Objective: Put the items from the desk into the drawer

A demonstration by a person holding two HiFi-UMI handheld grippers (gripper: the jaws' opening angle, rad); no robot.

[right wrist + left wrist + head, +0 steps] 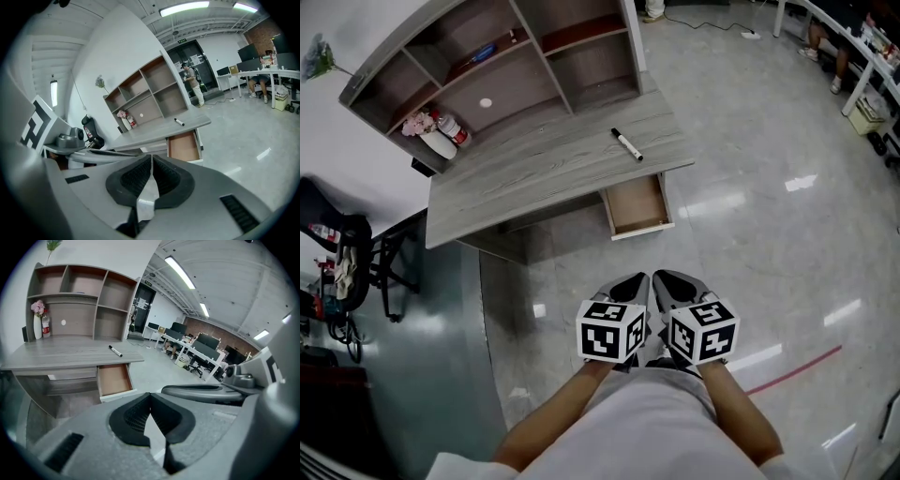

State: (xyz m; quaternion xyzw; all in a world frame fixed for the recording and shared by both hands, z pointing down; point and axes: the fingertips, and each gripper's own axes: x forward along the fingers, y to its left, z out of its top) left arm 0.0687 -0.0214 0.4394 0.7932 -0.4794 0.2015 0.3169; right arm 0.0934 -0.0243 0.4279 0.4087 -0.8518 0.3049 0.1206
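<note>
A black and white marker [626, 143] lies on the grey wooden desk [534, 178] near its right end; it also shows as the marker [115, 351] and the marker [179, 122]. Below that end the drawer [637, 204] stands pulled out, its brown inside bare, seen too as the drawer [113, 379] and the drawer [183, 146]. My left gripper [630, 284] and right gripper [672, 279] are held side by side near my body, well short of the desk. Both are shut with nothing between the jaws.
A shelf unit [516, 66] stands on the desk's back, holding a white vase with pink flowers [431, 136] and a small bottle [455, 130]. A black chair with bags [342, 262] stands left. Office desks and seated people [853, 47] are at the far right. Glossy floor lies between.
</note>
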